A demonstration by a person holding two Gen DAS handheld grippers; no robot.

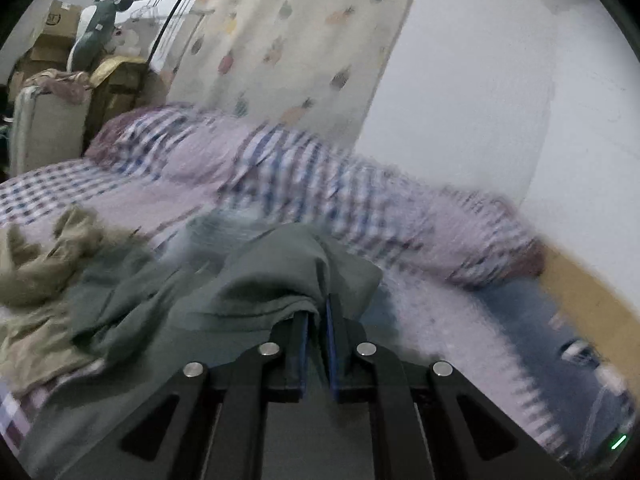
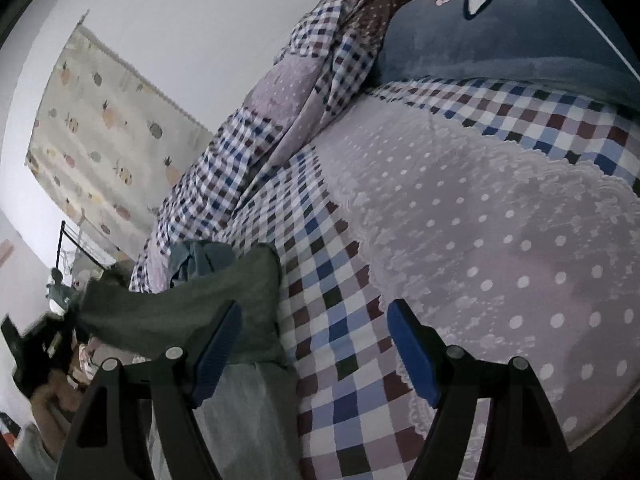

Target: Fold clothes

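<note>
My left gripper (image 1: 317, 312) is shut on a fold of a dark green garment (image 1: 256, 280), which drapes over the fingers and hangs down to the bed at the left. My right gripper (image 2: 314, 320) is open and empty above the checked bedsheet (image 2: 332, 280). The same green garment (image 2: 192, 308) hangs stretched just left of its left finger (image 2: 218, 348); the left gripper (image 2: 36, 344) shows blurred at that view's left edge. A crumpled khaki garment (image 1: 36, 272) lies on the bed at the left of the left wrist view.
A rolled checked quilt (image 1: 280, 176) runs along the white wall. A blue pillow (image 2: 500, 32) lies at the bed's head. A fruit-print curtain (image 1: 296, 32) hangs behind. Cardboard boxes (image 1: 56, 28) and a plush toy (image 1: 100, 24) stand at the far left.
</note>
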